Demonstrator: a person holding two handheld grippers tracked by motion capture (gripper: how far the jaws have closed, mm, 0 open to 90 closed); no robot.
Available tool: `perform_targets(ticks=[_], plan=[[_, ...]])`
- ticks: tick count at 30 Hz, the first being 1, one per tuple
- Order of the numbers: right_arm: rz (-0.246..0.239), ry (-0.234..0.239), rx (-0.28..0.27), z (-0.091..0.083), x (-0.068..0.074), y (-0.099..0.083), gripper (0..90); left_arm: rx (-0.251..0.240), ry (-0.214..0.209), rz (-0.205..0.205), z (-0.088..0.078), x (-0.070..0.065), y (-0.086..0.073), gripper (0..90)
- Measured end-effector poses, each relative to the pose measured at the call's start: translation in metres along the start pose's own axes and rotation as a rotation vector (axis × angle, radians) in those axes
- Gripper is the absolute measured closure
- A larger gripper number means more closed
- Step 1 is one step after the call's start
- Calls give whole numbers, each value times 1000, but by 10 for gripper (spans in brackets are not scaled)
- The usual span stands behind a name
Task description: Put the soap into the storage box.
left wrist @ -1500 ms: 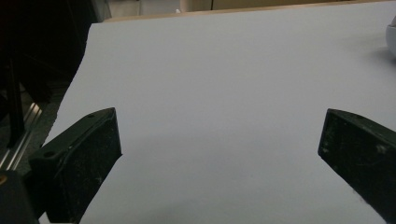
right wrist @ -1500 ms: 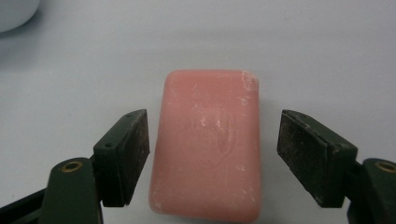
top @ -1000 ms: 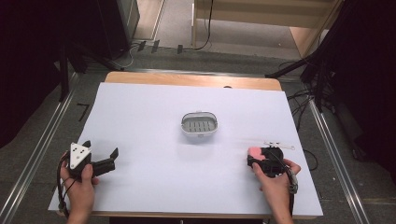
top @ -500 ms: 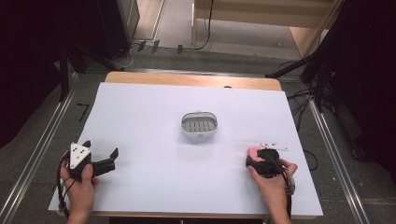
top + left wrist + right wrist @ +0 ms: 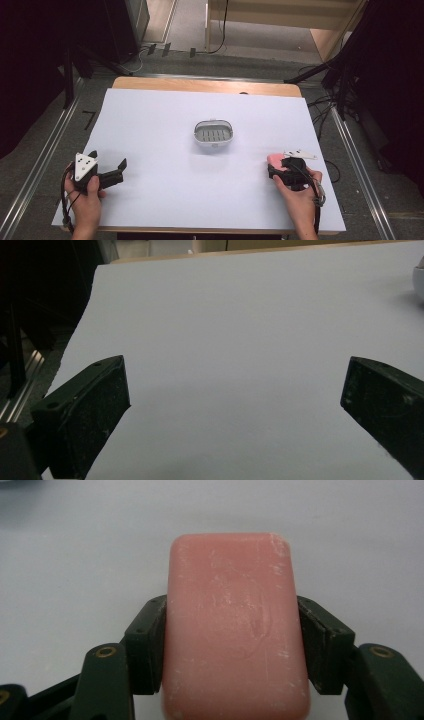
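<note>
A white sheet [image 5: 200, 190] covers a wooden table [image 5: 205, 85] that stands on a grey floor, with dark stands and cables around it and pale wooden furniture beyond the far edge. Near the middle of the sheet sits a small white oval dish [image 5: 213, 135] with a slotted grey inset, well apart from both hands. At the near right of the sheet the right hand [image 5: 295, 192] holds the right gripper [image 5: 276, 165], whose jaws have just been closing and now press on the two long sides of a pink soap [image 5: 235, 630]. In the right gripper view the soap is a rounded rectangular bar, scuffed with pale marks, standing between the black pads and reaching out past them over the sheet. In the high view the soap [image 5: 274, 159] shows as a pink patch at the front of the gripper, right and nearer than the dish; whether it rests on the sheet or is just above it I cannot tell. At the near left the left hand [image 5: 85, 197] holds the left gripper [image 5: 107, 161] low over the sheet, pointing toward the middle. Its jaws stand wide apart with only bare sheet between them, as the left gripper view shows, and the edge of the dish [image 5: 419, 277] shows at that view's far right.
</note>
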State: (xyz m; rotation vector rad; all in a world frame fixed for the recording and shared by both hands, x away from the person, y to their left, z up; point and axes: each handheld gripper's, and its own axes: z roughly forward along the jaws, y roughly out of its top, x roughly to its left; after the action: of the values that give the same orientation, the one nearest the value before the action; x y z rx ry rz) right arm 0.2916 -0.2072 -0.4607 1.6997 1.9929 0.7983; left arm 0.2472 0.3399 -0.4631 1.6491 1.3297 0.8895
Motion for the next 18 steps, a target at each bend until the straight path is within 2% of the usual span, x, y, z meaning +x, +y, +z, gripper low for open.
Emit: perform_targets(ticks=[8, 10, 11, 13, 15, 18], plan=[[-68, 44, -18, -1, -2, 8, 386, -1, 1, 0, 0, 0, 0, 0], [-102, 87, -26, 0, -1, 13, 386, 0, 0, 0, 0, 0, 0, 0], [-102, 87, -26, 0, -1, 13, 386, 0, 0, 0, 0, 0, 0, 0], [-144, 115, -32, 0, 2, 18, 386, 0, 0, 0, 0, 0, 0, 0], [-156, 126, -33, 0, 3, 20, 387, 0, 0, 0, 0, 0, 0, 0], [-207, 179, -39, -1, 6, 27, 386, -1, -1, 0, 0, 0, 0, 0]])
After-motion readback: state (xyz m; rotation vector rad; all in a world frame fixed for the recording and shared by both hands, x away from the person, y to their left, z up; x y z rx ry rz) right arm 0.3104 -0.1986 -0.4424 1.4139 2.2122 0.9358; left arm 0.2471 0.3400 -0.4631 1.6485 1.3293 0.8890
